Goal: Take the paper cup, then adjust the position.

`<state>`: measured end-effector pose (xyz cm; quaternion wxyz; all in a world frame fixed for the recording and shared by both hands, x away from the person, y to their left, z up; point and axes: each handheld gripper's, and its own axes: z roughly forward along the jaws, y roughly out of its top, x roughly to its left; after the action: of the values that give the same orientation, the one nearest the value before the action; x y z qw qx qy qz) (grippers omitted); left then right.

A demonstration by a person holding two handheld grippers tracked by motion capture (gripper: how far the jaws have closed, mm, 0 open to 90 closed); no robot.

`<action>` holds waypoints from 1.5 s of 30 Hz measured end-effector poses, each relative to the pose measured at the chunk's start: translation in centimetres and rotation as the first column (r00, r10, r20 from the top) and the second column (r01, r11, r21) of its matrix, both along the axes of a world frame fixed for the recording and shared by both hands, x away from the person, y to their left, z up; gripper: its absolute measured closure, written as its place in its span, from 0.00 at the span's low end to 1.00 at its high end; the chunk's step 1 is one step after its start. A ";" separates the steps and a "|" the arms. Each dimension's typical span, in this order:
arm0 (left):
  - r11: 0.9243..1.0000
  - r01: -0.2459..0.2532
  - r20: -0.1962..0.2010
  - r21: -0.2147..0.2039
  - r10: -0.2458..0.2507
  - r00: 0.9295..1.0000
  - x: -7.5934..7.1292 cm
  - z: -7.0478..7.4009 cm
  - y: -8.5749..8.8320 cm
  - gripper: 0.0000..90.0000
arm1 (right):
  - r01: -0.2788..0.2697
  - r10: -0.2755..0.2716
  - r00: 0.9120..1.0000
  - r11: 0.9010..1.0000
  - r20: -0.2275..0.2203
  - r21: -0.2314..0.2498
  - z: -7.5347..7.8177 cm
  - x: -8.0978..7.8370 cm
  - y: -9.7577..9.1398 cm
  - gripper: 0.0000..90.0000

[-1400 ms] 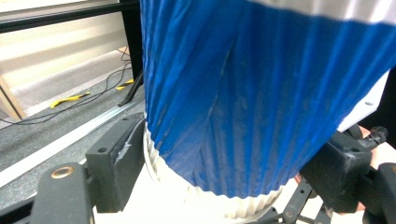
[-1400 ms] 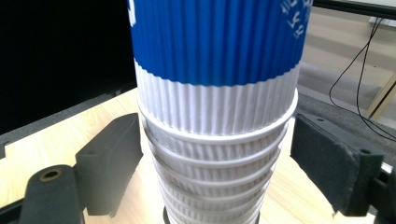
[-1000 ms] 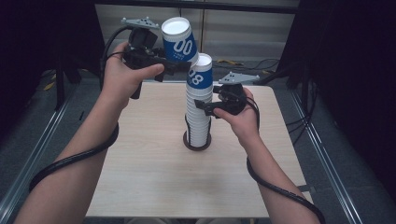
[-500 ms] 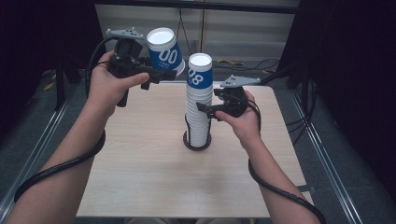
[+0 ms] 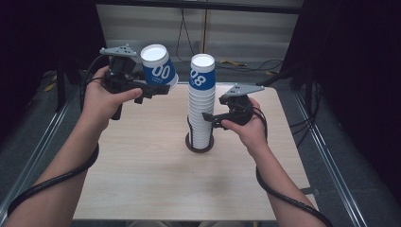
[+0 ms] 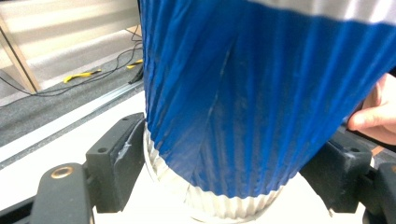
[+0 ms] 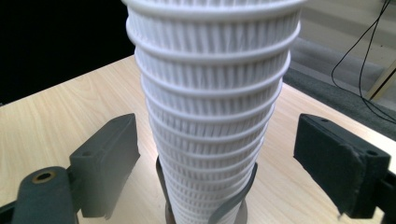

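— Cup [image 5: 158, 67]: blue sleeve, white digits, white ribbed band at the rim, white base turned up and toward the camera. Tilted, held in the air over the table's [image 5: 142, 165] far left corner, well apart from the stack [image 5: 200, 101].

— Left gripper [image 5: 153, 90]?

— Clamped on that cup near its rim, jaws pressing both sides of the ribbed band.

— And the stack?

— Upright at mid-table in a dark round holder [image 5: 199, 144]; white ribbed rims all the way up, topped by a blue cup.

— Right gripper [image 5: 209, 119]?

— Jaws just been opening, now spread to either side of the stack's lower half, clear gaps both sides, pads off it.
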<state>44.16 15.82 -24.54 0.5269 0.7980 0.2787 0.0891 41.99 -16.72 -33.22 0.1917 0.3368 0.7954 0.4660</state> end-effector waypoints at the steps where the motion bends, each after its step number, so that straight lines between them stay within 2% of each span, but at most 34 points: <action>1: 1.000 0.000 -0.004 0.004 0.000 1.000 0.0 -0.2 0.1 0.23 | -0.005 0.005 1.000 1.000 -0.003 -0.002 -0.1 -0.1 0.0 0.15; 9: 1.000 0.006 -0.024 0.002 -0.006 1.000 -0.1 -2.0 0.5 0.23 | -0.033 0.033 0.999 0.999 -0.017 -0.022 -1.1 -0.9 -0.3 0.14; 15: 1.000 0.021 -0.031 0.020 -0.020 0.999 -0.3 -3.2 0.6 0.23 | -0.048 0.047 0.999 0.999 -0.025 -0.023 -1.8 -1.5 -0.5 0.14; 28: 0.997 0.052 -0.055 0.052 -0.049 0.997 -0.5 -5.2 1.0 0.23 | -0.053 0.051 0.998 0.998 -0.042 -0.041 -2.3 -2.1 -1.2 0.14; 31: 0.998 0.053 -0.063 0.045 -0.050 0.997 -0.6 -5.8 1.0 0.23 | -0.057 0.055 0.998 0.998 -0.044 -0.040 -2.4 -2.1 -1.3 0.14; 43: 0.993 0.087 -0.093 0.084 -0.079 0.992 -1.5 -8.5 1.3 0.24 | -0.080 0.076 0.995 0.995 -0.057 -0.055 -3.1 -2.4 -1.0 0.14; 45: 0.990 0.090 -0.093 0.108 -0.080 0.992 -1.7 -8.9 1.3 0.24 | -0.084 0.080 0.995 0.995 -0.060 -0.060 -3.3 -2.4 -1.0 0.14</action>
<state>42.48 17.09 -33.39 0.4716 0.8406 0.2622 0.0468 39.57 -17.69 -36.52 0.1599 0.3110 0.8279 0.4385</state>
